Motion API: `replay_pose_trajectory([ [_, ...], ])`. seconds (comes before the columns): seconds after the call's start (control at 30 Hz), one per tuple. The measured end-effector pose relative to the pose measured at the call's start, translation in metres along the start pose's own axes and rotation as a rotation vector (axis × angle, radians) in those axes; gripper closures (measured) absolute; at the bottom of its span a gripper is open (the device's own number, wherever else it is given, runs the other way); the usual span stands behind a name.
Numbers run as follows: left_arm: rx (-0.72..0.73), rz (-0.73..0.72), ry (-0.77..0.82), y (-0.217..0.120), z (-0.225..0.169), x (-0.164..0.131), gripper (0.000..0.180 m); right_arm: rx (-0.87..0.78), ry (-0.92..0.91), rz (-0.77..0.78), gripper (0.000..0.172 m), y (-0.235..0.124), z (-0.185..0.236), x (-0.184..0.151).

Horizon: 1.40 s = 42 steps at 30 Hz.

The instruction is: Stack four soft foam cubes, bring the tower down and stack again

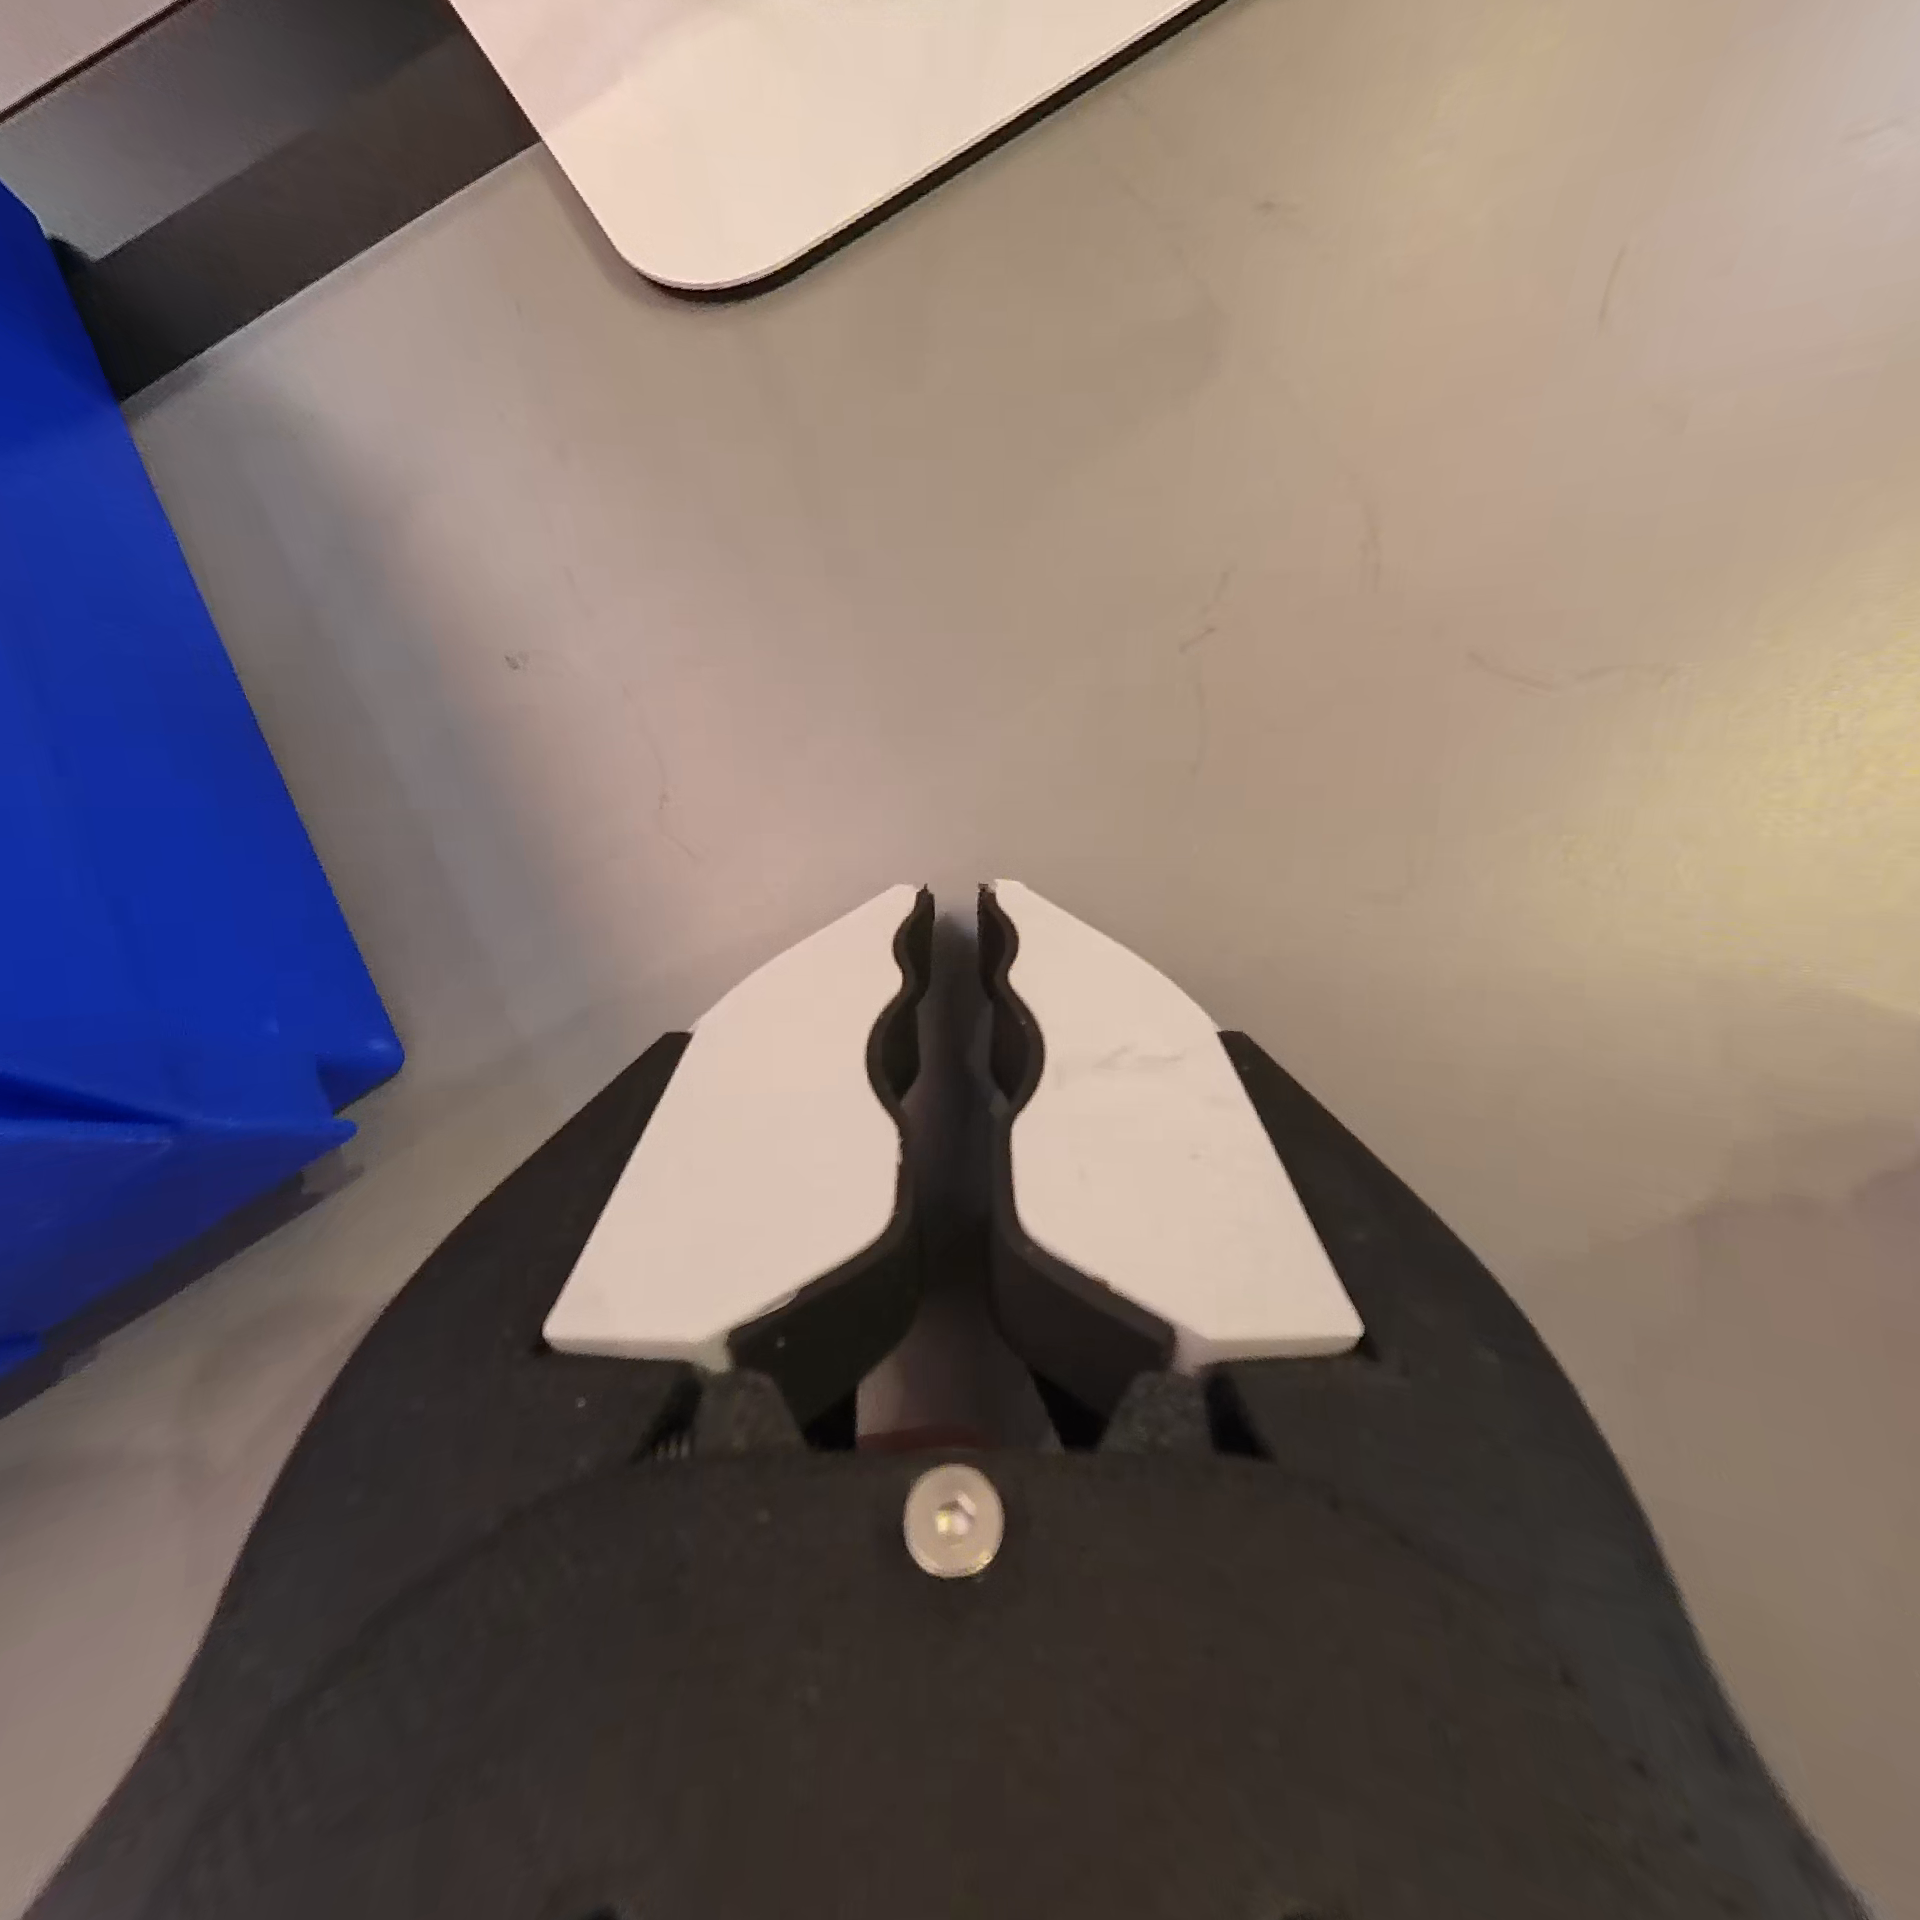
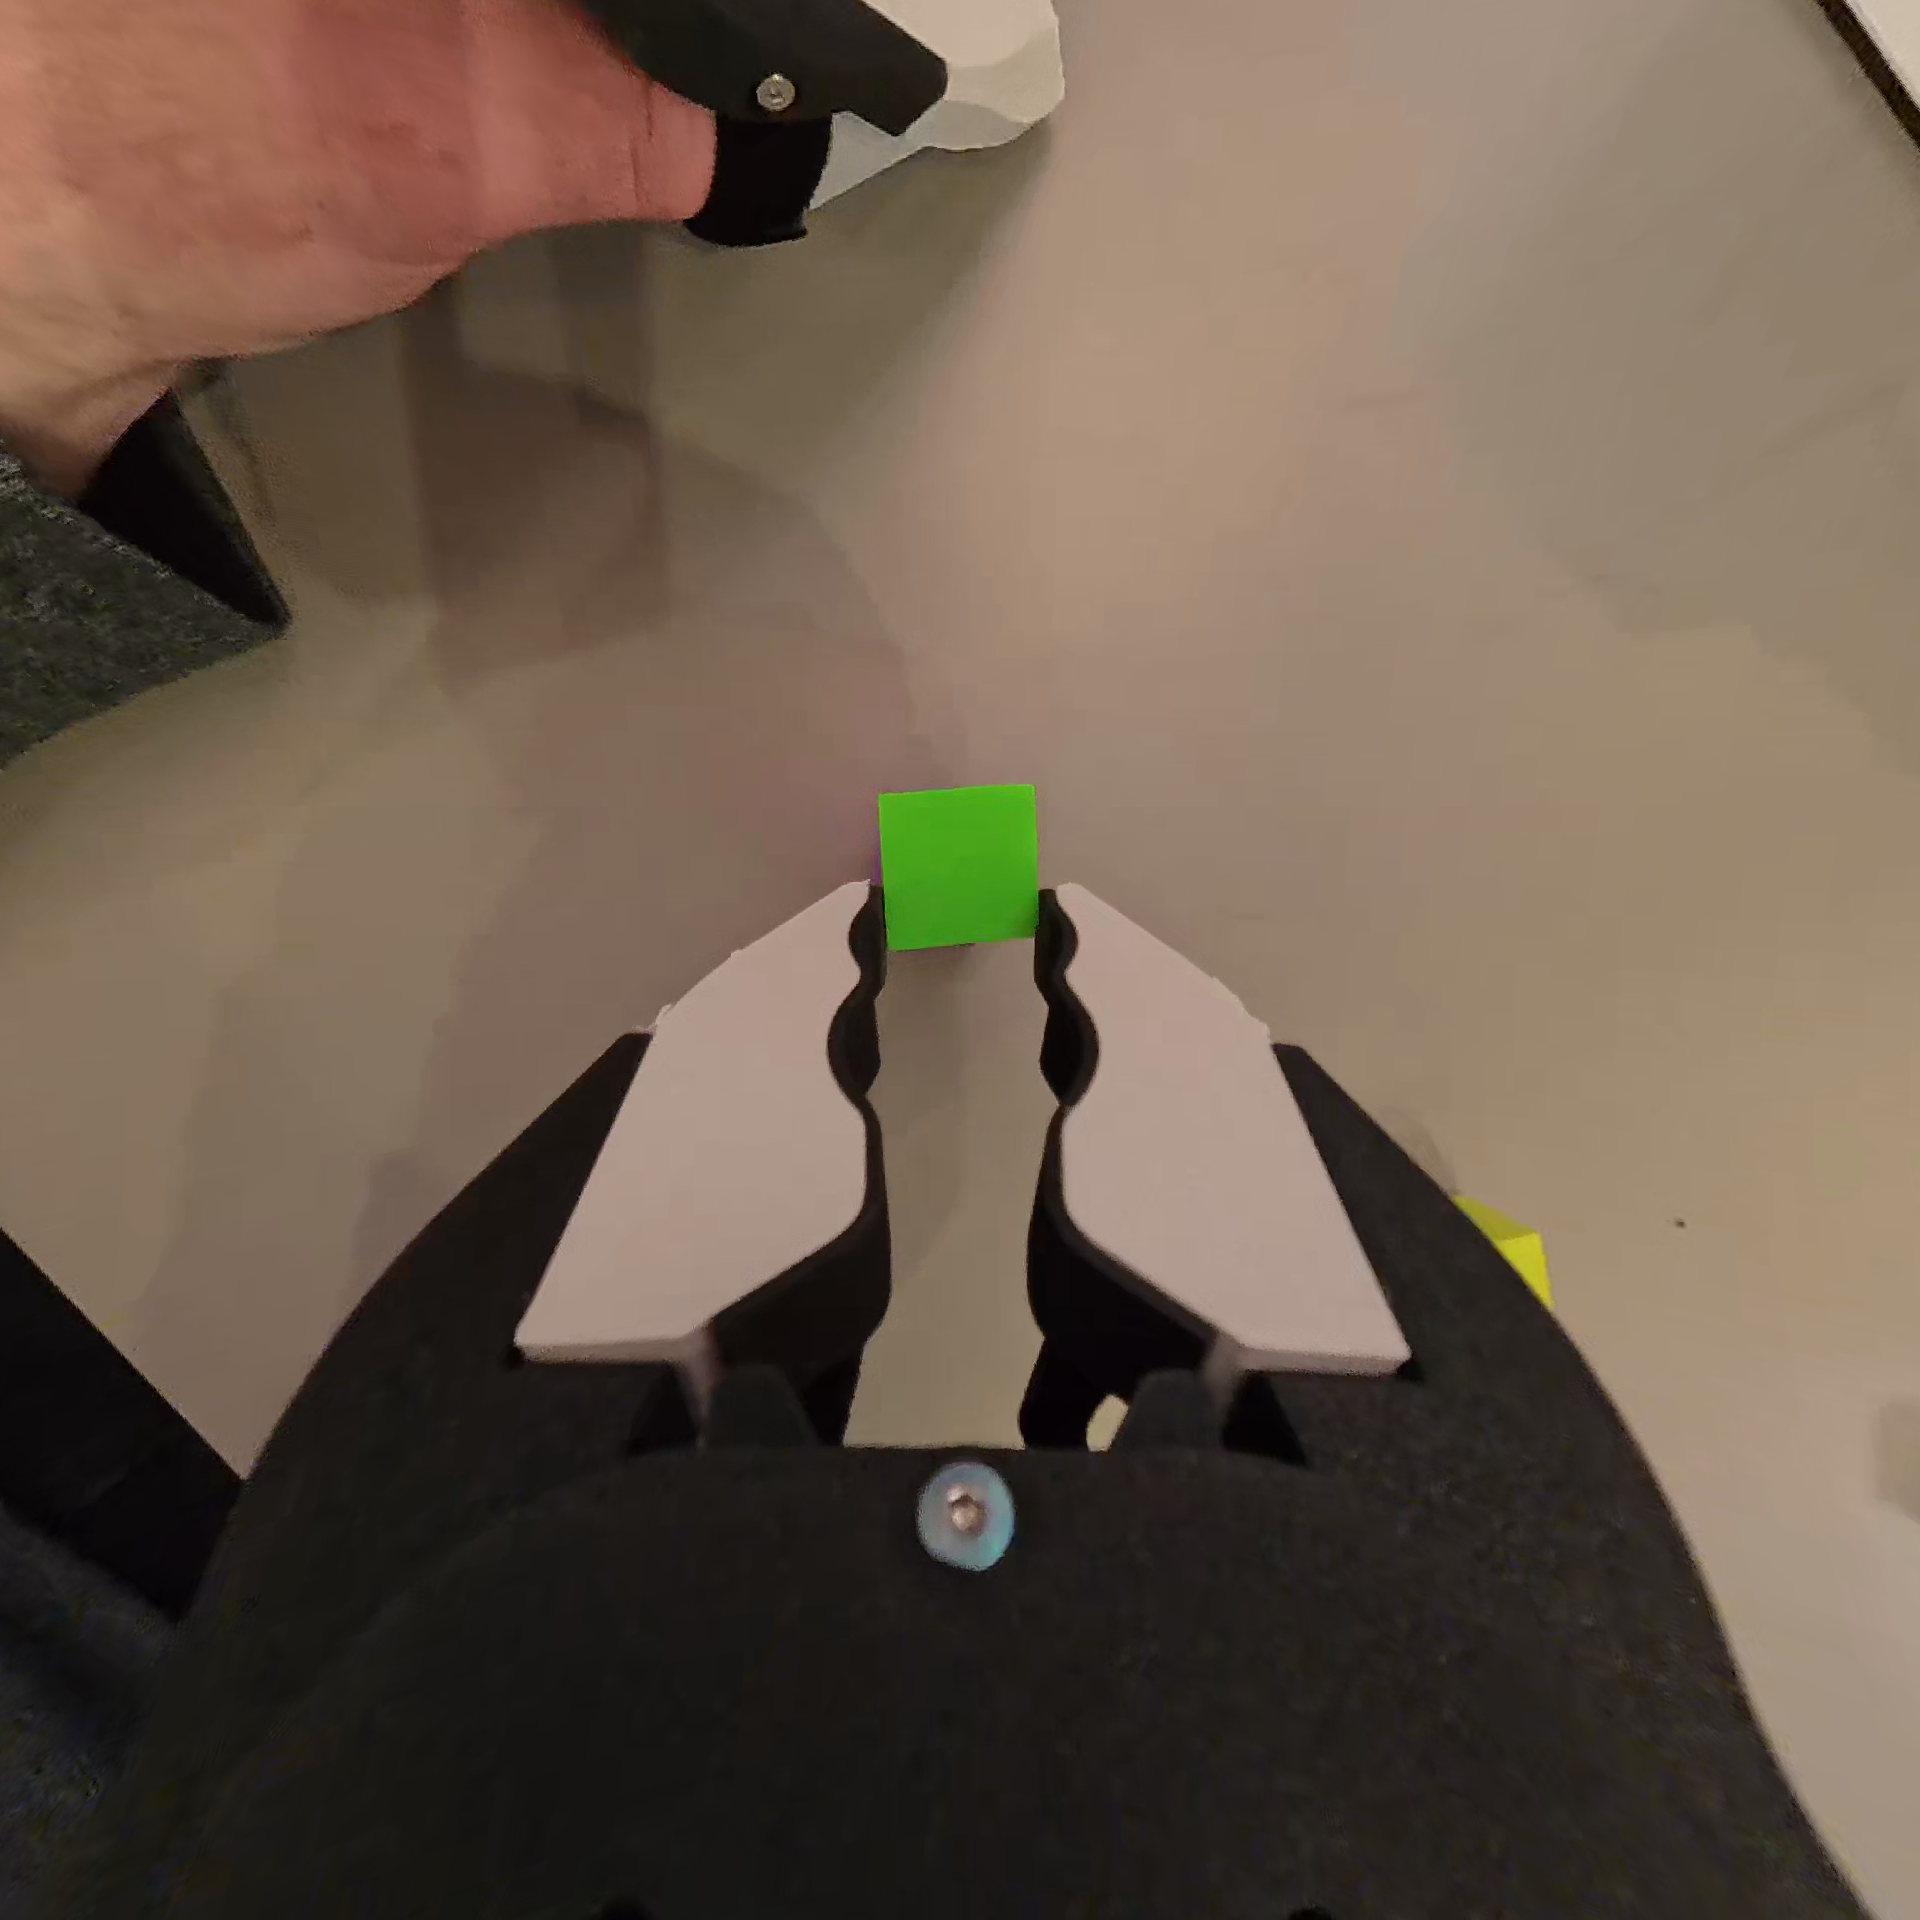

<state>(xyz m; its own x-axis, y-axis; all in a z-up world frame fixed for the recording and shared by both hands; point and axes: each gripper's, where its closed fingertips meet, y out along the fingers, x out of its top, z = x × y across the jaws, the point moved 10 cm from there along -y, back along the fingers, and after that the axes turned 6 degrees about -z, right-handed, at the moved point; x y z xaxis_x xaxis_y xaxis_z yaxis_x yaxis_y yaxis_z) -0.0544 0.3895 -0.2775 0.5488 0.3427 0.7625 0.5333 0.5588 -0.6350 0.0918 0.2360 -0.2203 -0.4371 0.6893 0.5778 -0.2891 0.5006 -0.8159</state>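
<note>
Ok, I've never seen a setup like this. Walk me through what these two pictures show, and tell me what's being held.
There is no robot here. A person holds a hand-held gripper in each hand, and a camera on each one looks forward along its two white fingers with black pads.

The left wrist view shows the left gripper over a bare grey table. Its fingers stand a narrow slit apart with nothing between them. A blue bin sits at the left and a white board farther off.

The right wrist view shows the right gripper with a green cube gripped between its fingertips, both pads against its sides. A yellow cube peeks out at the right. Top left, the person's hand holds the other gripper.
</note>
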Motion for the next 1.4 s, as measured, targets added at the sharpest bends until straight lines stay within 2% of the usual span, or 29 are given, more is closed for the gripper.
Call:
replay_pose_trajectory([
  [0.47,-0.011,0.004,-0.016,0.001,0.001,0.000,0.171,-0.107,0.103,0.006,0.145,0.005,0.015,-0.003],
  [0.87,-0.016,0.006,-0.024,0.001,0.002,0.000,0.170,-0.174,0.117,0.031,0.145,0.010,0.020,0.000],
  [1.4,-0.017,0.007,-0.026,0.001,0.002,0.000,0.169,-0.176,0.144,0.019,0.145,0.010,0.019,-0.002],
])
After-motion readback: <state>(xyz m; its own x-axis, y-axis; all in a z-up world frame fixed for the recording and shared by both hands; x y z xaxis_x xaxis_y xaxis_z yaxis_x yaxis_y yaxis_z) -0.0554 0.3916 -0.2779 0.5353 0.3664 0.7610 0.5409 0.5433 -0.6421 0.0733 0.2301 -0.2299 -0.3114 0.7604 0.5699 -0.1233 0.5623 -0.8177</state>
